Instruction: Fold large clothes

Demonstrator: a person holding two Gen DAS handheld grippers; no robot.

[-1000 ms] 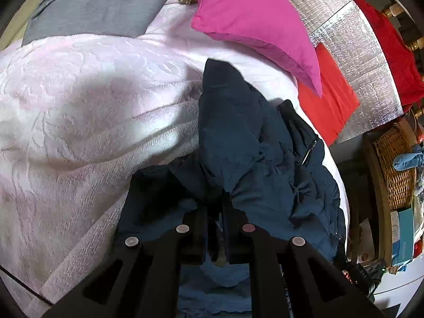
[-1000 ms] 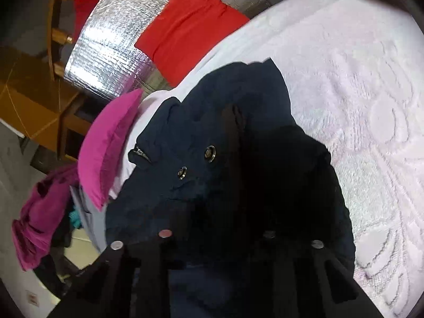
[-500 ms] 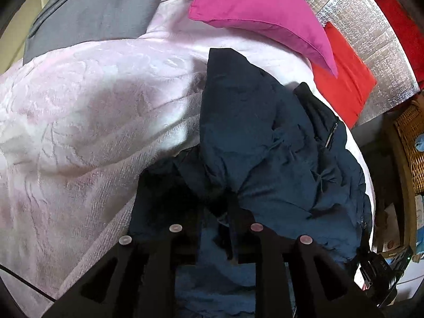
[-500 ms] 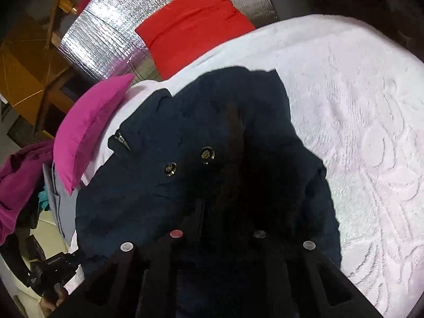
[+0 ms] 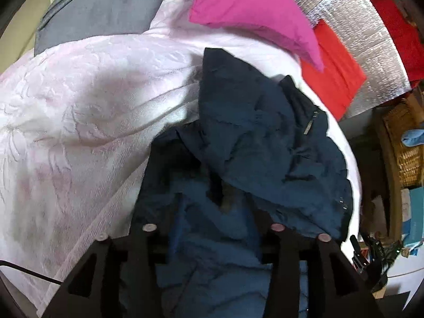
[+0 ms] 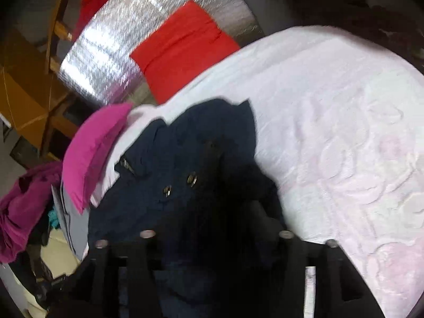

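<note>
A dark navy jacket (image 5: 265, 143) with a zip and snap buttons lies crumpled on a pale pink bedspread (image 5: 79, 122). My left gripper (image 5: 212, 212) stands open over its near part, with loose cloth lying between the wide-apart fingers. In the right wrist view the same jacket (image 6: 185, 185) lies below my right gripper (image 6: 217, 212), which also stands open with dark cloth between its fingers. The fingertips of both are partly hidden by the fabric.
A magenta pillow (image 5: 251, 13) and a red cushion (image 5: 336, 71) lie beyond the jacket against a silver foil panel (image 5: 371, 53). A grey cover (image 5: 100, 8) lies at the far left. A wicker basket (image 5: 405, 143) stands off the bed's right edge. Magenta clothes (image 6: 23, 206) hang left.
Both grippers have opened from shut on the jacket, fingers now wide apart. The jacket has settled lower on the bedspread.
</note>
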